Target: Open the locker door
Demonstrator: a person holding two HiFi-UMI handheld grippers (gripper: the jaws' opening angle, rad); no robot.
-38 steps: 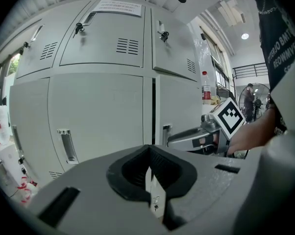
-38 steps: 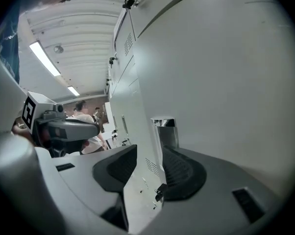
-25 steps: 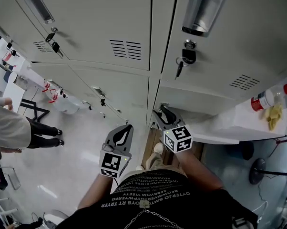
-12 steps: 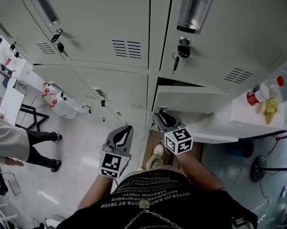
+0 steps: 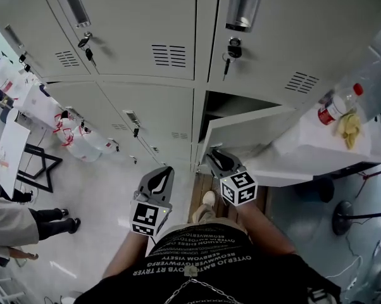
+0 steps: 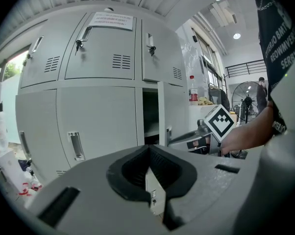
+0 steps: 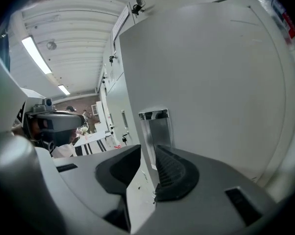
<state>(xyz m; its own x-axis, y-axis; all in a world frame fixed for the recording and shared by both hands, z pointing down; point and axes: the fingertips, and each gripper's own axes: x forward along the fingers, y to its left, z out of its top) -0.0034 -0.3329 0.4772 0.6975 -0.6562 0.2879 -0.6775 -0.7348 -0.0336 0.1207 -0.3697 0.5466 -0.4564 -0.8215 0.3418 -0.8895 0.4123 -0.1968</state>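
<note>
Left claw [image 5: 165,170] closed, empty; right claw [image 5: 211,154] jaws opening, locker door [image 5: 244,133] edge between them.

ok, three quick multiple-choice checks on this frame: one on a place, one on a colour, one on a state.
1. Where does the plastic bottle stand?
A) on the floor
B) on the white table right of the lockers
C) inside a locker

2. What colour is the bottle's cap?
A) blue
B) green
C) red

3. The lower right locker door is:
A) fully shut
B) partly open
C) taken off

Answers:
1 B: the head view shows it on the tabletop.
2 C: the cap is plainly red.
3 B: the door stands off its frame, with a dark opening behind it.
</note>
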